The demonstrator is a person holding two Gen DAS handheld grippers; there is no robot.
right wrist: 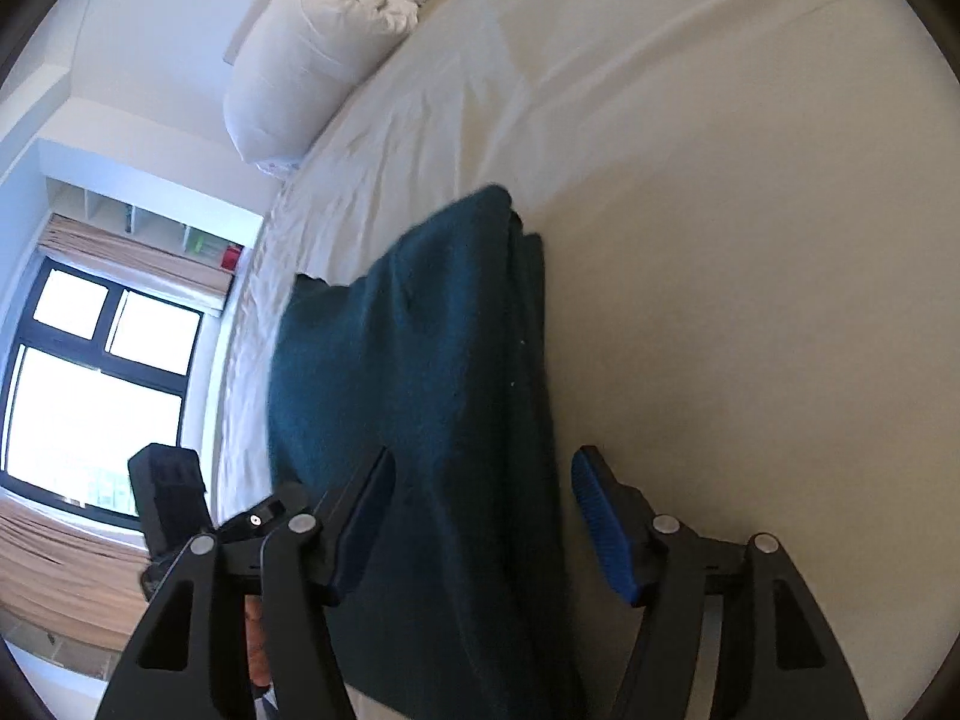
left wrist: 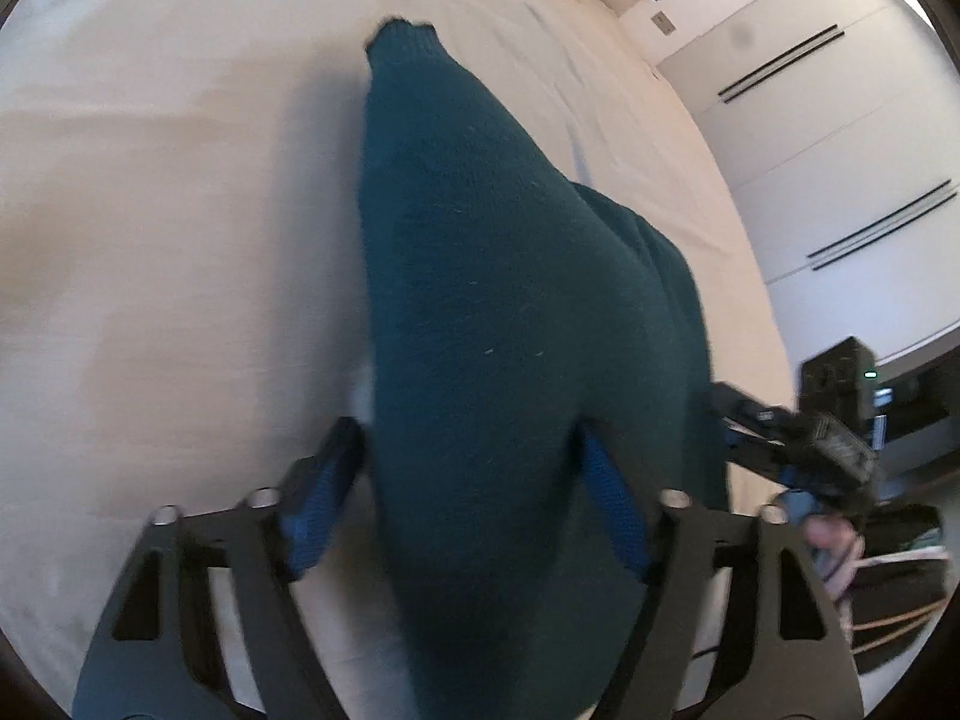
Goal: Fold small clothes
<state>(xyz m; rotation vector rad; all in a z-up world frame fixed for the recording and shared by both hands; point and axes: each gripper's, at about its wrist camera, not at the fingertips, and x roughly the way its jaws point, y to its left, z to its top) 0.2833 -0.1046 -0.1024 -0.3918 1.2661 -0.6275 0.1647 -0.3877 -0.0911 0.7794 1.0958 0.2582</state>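
1. Left wrist view: the left hand-held gripper (left wrist: 474, 498) has its blue pads (left wrist: 318, 510) spread wide, and the teal knit garment (left wrist: 498, 330) fills the gap between them. I cannot tell whether the pads are pressing on the cloth. The garment stretches away from the fingers across the white bed sheet (left wrist: 168, 210), its far edge ending in a ribbed cuff. Just to the right of the fingers the right hand-held gripper (left wrist: 756, 426) reaches the garment's side. Beyond it stand white cupboard doors (left wrist: 840, 138).

2. Right wrist view: the right hand-held gripper (right wrist: 480, 522) is wide apart. The garment (right wrist: 420, 372) covers the left pad's side and runs forward onto the bed sheet (right wrist: 750, 240); the right pad (right wrist: 600, 528) stands apart from the cloth over bare sheet. A rolled white duvet (right wrist: 300, 54) lies far ahead on the left, and a window (right wrist: 90, 396) is off to the left.
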